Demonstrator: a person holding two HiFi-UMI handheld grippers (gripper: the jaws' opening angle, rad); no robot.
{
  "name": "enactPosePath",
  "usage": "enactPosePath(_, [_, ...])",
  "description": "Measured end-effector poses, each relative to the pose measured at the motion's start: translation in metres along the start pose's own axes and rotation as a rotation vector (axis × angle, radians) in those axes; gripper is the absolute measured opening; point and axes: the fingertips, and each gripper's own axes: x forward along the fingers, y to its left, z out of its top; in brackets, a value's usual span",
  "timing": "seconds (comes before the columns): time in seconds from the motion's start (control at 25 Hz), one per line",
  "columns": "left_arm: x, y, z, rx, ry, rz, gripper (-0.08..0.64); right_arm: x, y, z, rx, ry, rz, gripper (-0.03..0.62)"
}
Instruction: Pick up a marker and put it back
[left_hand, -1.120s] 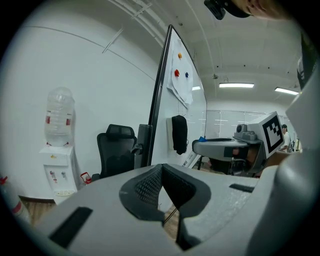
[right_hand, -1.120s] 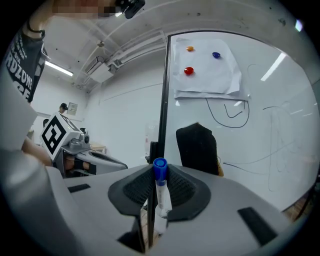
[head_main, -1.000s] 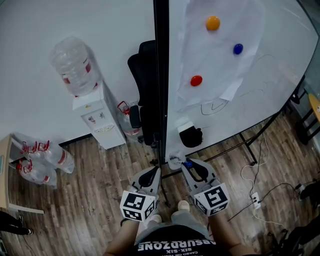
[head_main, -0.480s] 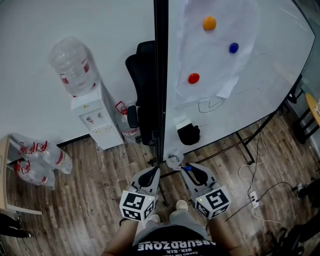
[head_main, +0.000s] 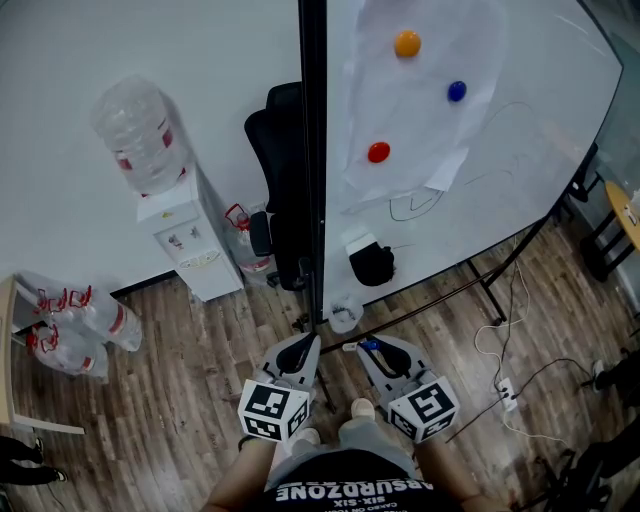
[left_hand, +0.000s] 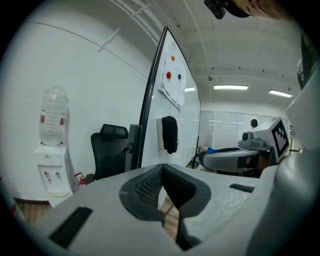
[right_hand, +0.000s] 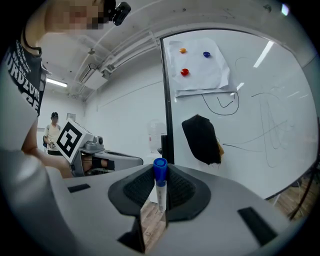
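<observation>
A white marker with a blue cap (right_hand: 160, 181) stands upright between the pads of my right gripper (right_hand: 159, 194), which is shut on it. In the head view the marker (head_main: 362, 346) sticks out at the tip of the right gripper (head_main: 374, 352), low in the middle and short of the whiteboard (head_main: 500, 150). Beside it, my left gripper (head_main: 298, 352) has its pads together with nothing between them, as the left gripper view also shows (left_hand: 163, 194). A black eraser (head_main: 372, 265) clings to the board's lower part.
A sheet of paper (head_main: 420, 110) hangs on the board under orange, blue and red magnets. A white cup (head_main: 344, 315) sits at the board's foot. An office chair (head_main: 275, 170), a water dispenser (head_main: 180, 235), spare bottles (head_main: 75, 325) and floor cables (head_main: 505, 390) stand around.
My right gripper has drawn back a little from the board's foot towards the person, still with the marker in it. The left gripper has stayed put.
</observation>
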Motion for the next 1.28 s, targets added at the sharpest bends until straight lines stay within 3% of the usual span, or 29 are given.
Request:
enactPosePath(0.64, [-0.001, -0.001, -0.006, -0.006, 0.012, 0.002, 0.008, 0.001, 0.012, -0.011, 0.021, 0.023, 0.035, 0.071])
enactPosePath(1.28, [0.008, 0.007, -0.006, -0.011, 0.014, -0.003, 0.008, 0.003, -0.001, -0.002, 0.027, 0.007, 0.014, 0.071])
